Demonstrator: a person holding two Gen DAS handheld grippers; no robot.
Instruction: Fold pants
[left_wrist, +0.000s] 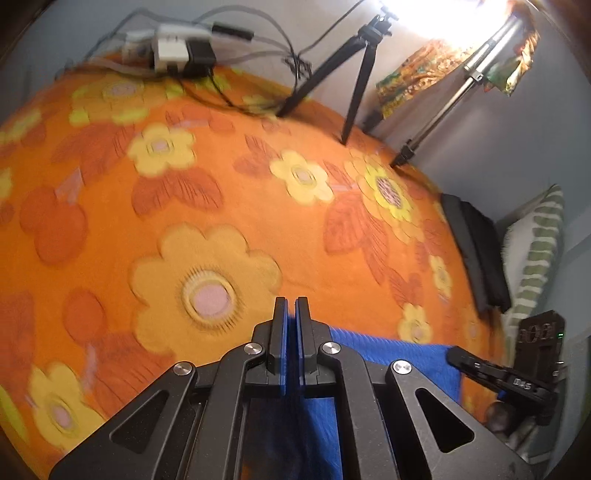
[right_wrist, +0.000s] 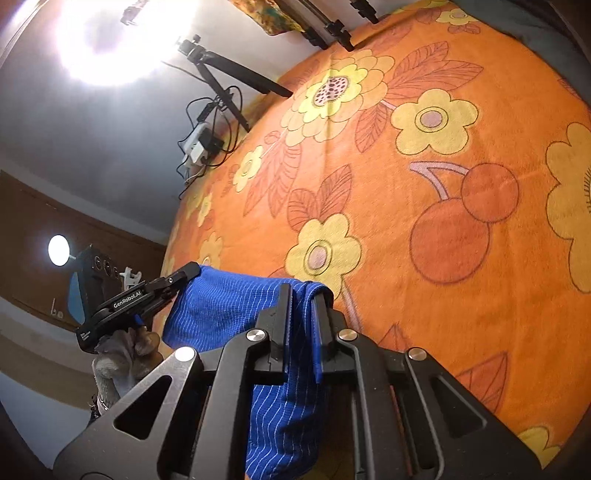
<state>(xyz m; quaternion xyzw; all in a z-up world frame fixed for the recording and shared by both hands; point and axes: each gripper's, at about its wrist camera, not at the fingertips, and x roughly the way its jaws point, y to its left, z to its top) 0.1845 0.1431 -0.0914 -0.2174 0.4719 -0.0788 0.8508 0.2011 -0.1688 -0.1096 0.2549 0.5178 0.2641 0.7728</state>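
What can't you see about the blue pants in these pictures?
- Most of the blue pants: right wrist view, they hang below the right gripper, hidden by its frame and the bottom edge.
- Legs or waist held: cannot tell, either view.
- Left wrist view: left gripper covers the cloth; motion blur smears the orange bedspread.

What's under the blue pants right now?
The blue pants hang held by both grippers, left and right; the orange floral blanket lies beneath. Directly underneath is hidden.
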